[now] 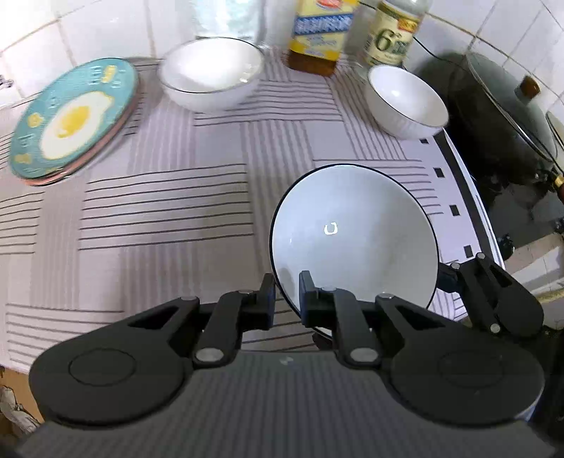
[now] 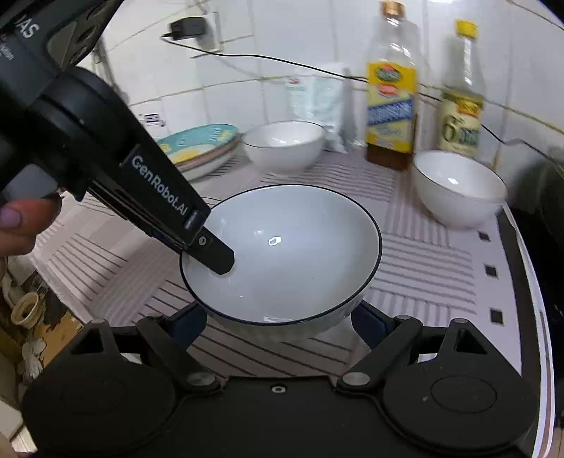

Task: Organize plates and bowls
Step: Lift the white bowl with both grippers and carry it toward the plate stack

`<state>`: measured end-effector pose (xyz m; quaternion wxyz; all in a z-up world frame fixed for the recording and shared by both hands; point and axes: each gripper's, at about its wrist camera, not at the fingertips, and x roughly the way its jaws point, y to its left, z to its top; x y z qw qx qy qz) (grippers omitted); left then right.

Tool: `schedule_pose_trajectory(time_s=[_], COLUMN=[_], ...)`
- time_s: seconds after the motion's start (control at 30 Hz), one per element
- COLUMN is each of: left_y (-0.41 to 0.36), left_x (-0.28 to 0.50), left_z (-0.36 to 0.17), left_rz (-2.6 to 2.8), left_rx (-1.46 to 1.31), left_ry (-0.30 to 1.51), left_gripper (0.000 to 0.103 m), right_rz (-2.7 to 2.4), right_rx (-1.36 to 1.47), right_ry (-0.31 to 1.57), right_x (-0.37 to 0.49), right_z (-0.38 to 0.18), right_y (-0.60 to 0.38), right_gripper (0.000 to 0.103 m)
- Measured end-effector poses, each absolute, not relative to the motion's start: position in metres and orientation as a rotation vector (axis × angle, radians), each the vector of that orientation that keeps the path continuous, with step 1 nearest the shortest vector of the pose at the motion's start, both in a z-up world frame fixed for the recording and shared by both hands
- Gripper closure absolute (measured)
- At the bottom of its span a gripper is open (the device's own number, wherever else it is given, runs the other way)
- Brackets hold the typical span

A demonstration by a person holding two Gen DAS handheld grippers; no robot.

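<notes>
The left gripper has its fingers clamped on the near rim of the black-rimmed bowl. The right gripper has its fingers spread wide either side of that bowl's base, above the striped surface; whether they touch it is unclear.

1. Home kitchen: white tiled wall behind a counter under a striped cloth.
2. Oil bottle and second condiment bottle (labels blurred) at the wall.
3. Lidded dark wok on the stove side.
4. White bowls, egg-print plates, wall socket with plug.
</notes>
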<state>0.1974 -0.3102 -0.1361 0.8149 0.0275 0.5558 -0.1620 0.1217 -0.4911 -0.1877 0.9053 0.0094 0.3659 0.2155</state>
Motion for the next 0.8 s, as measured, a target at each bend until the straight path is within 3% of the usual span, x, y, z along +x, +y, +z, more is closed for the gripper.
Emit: schedule_pose_trajectory(time_s=[0.8], left_y=[-0.123], left_x=[0.205], left_z=[-0.112], left_rz=[-0.006], left_rx=[-0.094], left_ry=[1.132], left_gripper=[0.091], right_rz=[0.777], right_rx=[-0.068], right_ry=[0.685], right_x=[0.162], right_z=[-0.164], right_y=[-0.327], right_gripper=[0.011])
